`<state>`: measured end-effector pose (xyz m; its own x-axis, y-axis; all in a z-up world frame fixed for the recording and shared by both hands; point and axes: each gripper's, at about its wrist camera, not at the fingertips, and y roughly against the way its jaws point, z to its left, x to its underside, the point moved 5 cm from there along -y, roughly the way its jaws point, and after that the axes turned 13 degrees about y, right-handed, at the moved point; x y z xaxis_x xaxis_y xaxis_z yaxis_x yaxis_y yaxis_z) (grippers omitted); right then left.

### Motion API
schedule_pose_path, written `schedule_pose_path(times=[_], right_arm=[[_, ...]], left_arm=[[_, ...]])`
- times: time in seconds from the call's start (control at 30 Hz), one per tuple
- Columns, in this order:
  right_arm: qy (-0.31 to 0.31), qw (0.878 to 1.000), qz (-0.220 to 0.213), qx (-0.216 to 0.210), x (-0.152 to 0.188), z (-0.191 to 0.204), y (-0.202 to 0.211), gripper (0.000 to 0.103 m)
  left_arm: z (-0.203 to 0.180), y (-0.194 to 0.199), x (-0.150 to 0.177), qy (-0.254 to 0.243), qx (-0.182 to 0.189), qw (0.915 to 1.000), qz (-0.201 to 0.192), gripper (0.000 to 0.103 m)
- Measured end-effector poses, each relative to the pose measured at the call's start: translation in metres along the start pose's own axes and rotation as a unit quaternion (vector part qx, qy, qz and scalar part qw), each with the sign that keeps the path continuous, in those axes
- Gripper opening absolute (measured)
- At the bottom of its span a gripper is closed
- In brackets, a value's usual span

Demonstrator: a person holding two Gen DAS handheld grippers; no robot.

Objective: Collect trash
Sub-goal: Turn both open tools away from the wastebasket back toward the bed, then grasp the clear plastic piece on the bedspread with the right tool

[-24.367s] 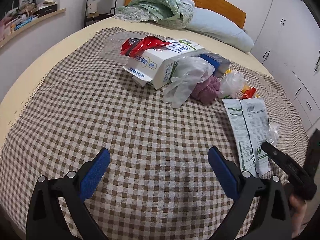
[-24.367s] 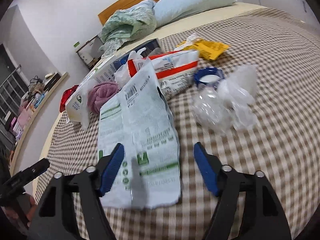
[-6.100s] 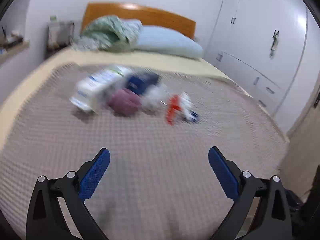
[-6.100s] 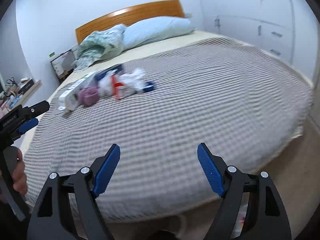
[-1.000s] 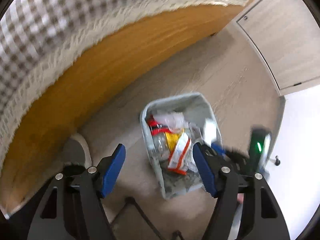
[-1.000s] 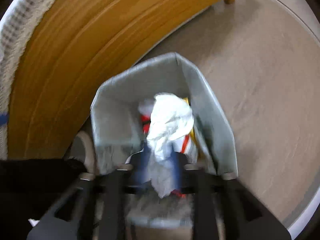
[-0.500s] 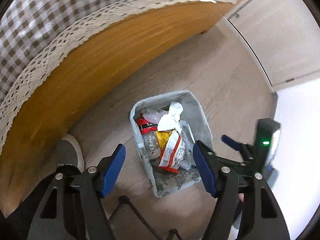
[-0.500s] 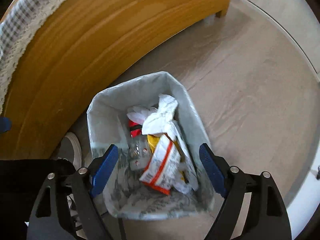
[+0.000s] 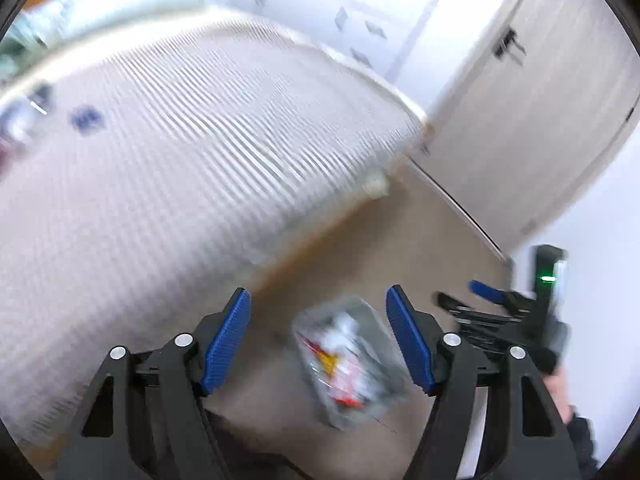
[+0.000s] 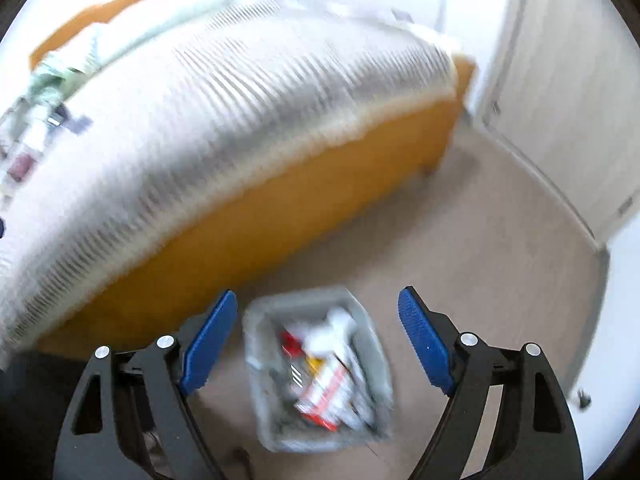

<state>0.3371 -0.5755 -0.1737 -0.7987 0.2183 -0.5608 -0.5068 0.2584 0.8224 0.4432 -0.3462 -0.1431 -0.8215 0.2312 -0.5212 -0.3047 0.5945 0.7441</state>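
Beige floor [image 10: 480,248]; checked bedspread [image 10: 240,92]

Both hand-held grippers [image 9: 319,340] [image 10: 316,346] empty, jaws apart

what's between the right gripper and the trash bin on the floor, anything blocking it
Nothing visible. The right gripper is open and empty, with only air between it and the trash bin. The bed stands beside the bin, off that line. The bin's opening is uncovered.
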Motion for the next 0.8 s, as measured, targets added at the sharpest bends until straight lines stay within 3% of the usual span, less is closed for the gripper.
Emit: schedule_pose_path(times=[0.13, 0.2, 0.3, 0.4, 0.5, 0.57, 0.67, 0.8], right_arm=[[0.027, 0.996, -0.075, -0.049, -0.06, 0.077, 0.033, 0.079], [0.04, 0.992, -0.093, -0.081, -0.081, 0.115, 0.036, 0.079], [0.066, 0.985, -0.1, -0.123, -0.106, 0.187, 0.028, 0.079], [0.089, 0.979, -0.094, -0.156, -0.12, 0.253, 0.008, 0.079], [0.102, 0.975, -0.087, -0.177, -0.134, 0.313, -0.013, 0.079], [0.105, 0.974, -0.088, -0.181, -0.146, 0.348, -0.032, 0.079], [0.094, 0.974, -0.087, -0.187, -0.16, 0.384, -0.059, 0.079], [0.093, 0.973, -0.08, -0.196, -0.177, 0.407, -0.08, 0.079]], left_arm=[[0.082, 0.046, -0.036, 0.041, -0.057, 0.9959, -0.057, 0.073], [0.123, 0.059, -0.047, 0.07, -0.082, 0.9915, -0.073, 0.073], [0.2, 0.078, -0.057, 0.136, -0.124, 0.9772, -0.106, 0.073], [0.273, 0.086, -0.057, 0.217, -0.142, 0.9597, -0.107, 0.073], [0.33, 0.094, -0.06, 0.235, -0.2, 0.9451, -0.106, 0.073], [0.356, 0.1, -0.067, 0.248, -0.201, 0.9405, -0.117, 0.073], [0.403, 0.099, -0.074, 0.317, -0.196, 0.9228, -0.097, 0.073], [0.438, 0.093, -0.094, 0.353, -0.172, 0.9165, -0.078, 0.073]])
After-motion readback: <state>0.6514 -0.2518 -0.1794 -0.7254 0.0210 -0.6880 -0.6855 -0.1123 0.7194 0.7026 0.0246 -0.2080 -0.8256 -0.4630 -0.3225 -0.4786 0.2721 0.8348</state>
